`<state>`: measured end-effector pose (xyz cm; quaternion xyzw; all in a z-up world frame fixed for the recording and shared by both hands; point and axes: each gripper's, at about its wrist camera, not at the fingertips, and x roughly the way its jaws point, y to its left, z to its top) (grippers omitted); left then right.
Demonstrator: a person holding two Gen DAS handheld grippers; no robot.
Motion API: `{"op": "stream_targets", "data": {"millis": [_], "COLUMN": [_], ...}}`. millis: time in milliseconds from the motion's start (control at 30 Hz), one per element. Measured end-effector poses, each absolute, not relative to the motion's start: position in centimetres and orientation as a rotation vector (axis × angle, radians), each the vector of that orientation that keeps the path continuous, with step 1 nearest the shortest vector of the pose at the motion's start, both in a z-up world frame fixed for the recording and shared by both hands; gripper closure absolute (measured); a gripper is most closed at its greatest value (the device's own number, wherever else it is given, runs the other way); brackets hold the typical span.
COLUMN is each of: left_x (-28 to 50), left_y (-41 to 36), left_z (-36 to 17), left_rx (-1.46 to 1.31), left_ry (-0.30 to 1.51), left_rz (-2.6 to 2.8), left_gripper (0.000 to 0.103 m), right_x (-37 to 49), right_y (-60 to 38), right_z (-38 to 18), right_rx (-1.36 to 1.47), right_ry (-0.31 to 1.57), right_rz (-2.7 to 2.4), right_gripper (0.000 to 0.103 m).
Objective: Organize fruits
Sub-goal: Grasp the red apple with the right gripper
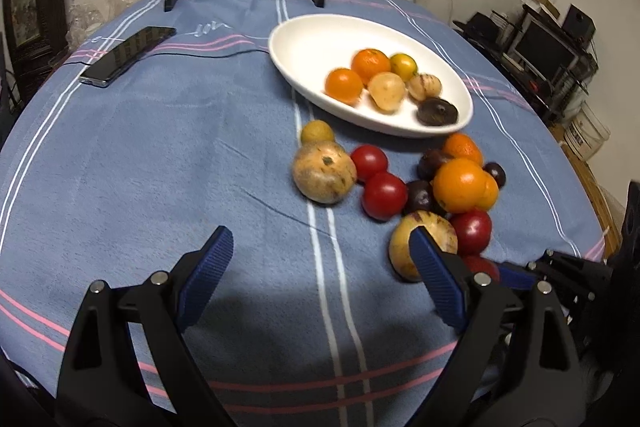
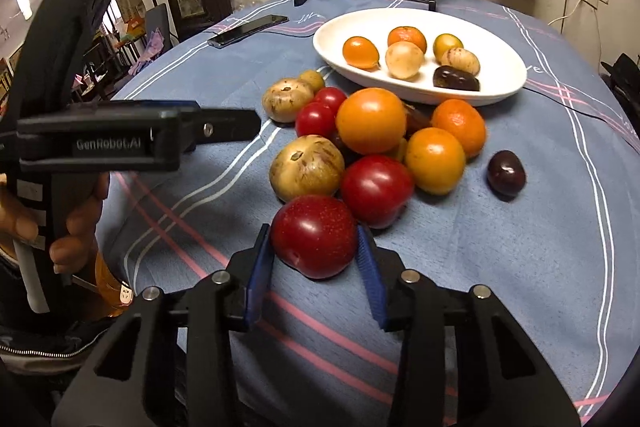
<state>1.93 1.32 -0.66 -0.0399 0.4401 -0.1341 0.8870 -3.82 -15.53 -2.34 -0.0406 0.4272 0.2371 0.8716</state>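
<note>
While the right gripper (image 2: 316,251) brackets the nearest red plum (image 2: 314,235), its blue pads (image 2: 261,267) sit against the fruit's two flanks, left and right; the plum appears pinched, though it rests on the blue striped tablecloth (image 2: 500,267) and is not lifted. It lies at the near edge of a loose pile of fruit, touching or almost touching a second red plum (image 2: 376,189) behind it and close to a pale speckled fruit (image 2: 306,167).

The left gripper (image 1: 320,267) hovers over bare cloth with its jaws spread wide and nothing between them; its right finger overlaps the pale speckled fruit (image 1: 420,247) in the left wrist view, but contact cannot be confirmed.

The white oval dish (image 2: 504,83) stands beyond the pile and already holds six fruits, among them an orange (image 2: 406,38) and a dark plum (image 2: 456,78). By judgement, the dish is the destination and most of the pile remains to be moved.

Handling notes, by judgement:
- The plum skin is glossy and smooth, so it is likely to slip under a light grip.
- The flesh is probably soft and bruises readily; apply moderate closing force only.
- Grip across the widest girth, as the pads now sit, not near the top.
- The fruit looks light, and round enough to roll on release.
- Lifting it may disturb the neighbouring plum.
</note>
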Motion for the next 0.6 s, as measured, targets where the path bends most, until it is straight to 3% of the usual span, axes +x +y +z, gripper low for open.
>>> {"op": "stream_targets", "data": {"millis": [600], "left_x": [1.7], "left_y": [-4.2], "left_z": [-2.7], "left_rx": [0.019], "left_ry": [0.972], "left_rz": [-0.393], "left_gripper": [0.012], "right_x": [-4.9], "right_y": [-20.9], "right_z": [-1.1], "right_rx": [0.019], "right_ry": [0.875], "right_rz": [0.451], "right_gripper": [0.06]}}
